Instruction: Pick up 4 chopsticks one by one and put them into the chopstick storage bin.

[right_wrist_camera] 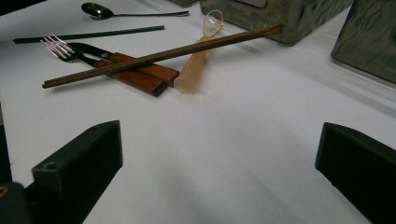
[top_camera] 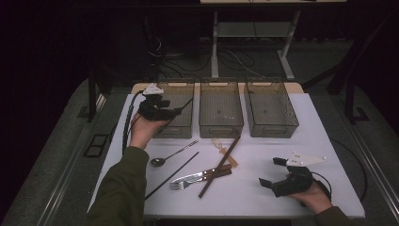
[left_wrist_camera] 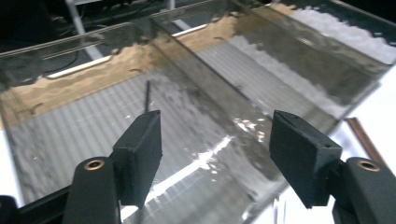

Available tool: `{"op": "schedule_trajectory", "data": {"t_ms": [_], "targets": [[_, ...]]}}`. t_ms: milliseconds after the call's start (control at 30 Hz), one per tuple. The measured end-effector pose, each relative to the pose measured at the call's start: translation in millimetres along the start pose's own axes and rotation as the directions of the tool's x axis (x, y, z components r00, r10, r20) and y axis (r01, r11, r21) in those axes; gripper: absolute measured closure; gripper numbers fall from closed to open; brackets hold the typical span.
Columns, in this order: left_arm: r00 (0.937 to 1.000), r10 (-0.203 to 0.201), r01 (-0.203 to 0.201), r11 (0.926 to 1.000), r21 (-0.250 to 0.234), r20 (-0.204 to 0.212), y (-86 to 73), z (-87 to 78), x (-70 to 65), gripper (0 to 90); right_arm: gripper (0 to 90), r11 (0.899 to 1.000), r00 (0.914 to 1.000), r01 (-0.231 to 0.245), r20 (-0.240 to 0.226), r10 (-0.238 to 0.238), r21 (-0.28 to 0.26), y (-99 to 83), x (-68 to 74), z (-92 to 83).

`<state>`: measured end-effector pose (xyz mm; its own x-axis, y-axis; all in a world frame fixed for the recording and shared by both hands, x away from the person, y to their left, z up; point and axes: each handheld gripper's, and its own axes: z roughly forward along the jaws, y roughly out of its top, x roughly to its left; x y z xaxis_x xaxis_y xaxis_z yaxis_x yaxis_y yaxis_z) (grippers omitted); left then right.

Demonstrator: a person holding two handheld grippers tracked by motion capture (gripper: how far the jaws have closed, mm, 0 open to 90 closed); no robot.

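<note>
My left gripper [top_camera: 162, 107] hovers over the left clear bin [top_camera: 172, 130], jaws open with nothing between them. In the left gripper view, the left gripper [left_wrist_camera: 217, 126] looks down into that bin [left_wrist_camera: 60, 130], where a thin black stick [left_wrist_camera: 147, 95] lies on the ribbed floor. My right gripper [top_camera: 271, 172] rests open near the table's front right. Ahead of the right gripper [right_wrist_camera: 219, 140] lie a brown chopstick [right_wrist_camera: 163, 55], a translucent plastic spoon [right_wrist_camera: 198, 65], a fork [right_wrist_camera: 60, 49] and a wood-handled knife [right_wrist_camera: 140, 74].
The middle bin [top_camera: 221, 128] and right bin [top_camera: 272, 129] stand beside the left one along the back of the white table [top_camera: 263, 202]. A metal spoon [top_camera: 164, 158] and a black chopstick [top_camera: 171, 175] lie at the front left.
</note>
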<state>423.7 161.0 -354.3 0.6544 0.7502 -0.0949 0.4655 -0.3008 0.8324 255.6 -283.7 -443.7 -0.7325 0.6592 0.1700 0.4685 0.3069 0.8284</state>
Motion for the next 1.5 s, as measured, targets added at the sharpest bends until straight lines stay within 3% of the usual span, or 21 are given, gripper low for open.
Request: {"op": "schedule_trajectory", "data": {"t_ms": [133, 533, 767, 900, 1500], "targets": [[0.999, 0.034, -0.034, 0.9994, -0.001, 0.028, -6.6, -6.6, -13.7, 29.1, 0.7, 1.0, 1.0, -0.003, -0.001, 0.003, 0.001, 0.0, -0.6, 0.0], [0.9951, 0.037, -0.036, 0.9992, -0.02, 0.091, -44.0, -22.7, -39.8, 23.4, 0.7, 1.0, 1.0, 0.0, 0.008, 0.0, 0.005, 0.5, -4.1, 1.8], [0.9951, 0.029, -0.028, 0.9996, -0.01, 0.094, -63.4, -29.2, -47.0, 21.8, 0.7, 1.0, 0.9999, 0.012, -0.008, -0.012, 0.006, 2.3, -10.2, 3.6], [0.9946, 0.036, -0.036, 0.9993, 0.001, 0.097, -72.8, -31.2, -52.8, 20.5, 0.7, 1.0, 0.9997, -0.004, -0.026, 0.004, 0.015, 2.4, -16.0, 7.3], [0.9935, 0.074, -0.074, 0.9972, -0.008, 0.086, -102.8, -52.2, -68.9, 24.0, 0.7, 0.999, 0.9998, -0.02, -0.002, 0.02, 0.026, -0.5, -11.5, 4.1]]}}
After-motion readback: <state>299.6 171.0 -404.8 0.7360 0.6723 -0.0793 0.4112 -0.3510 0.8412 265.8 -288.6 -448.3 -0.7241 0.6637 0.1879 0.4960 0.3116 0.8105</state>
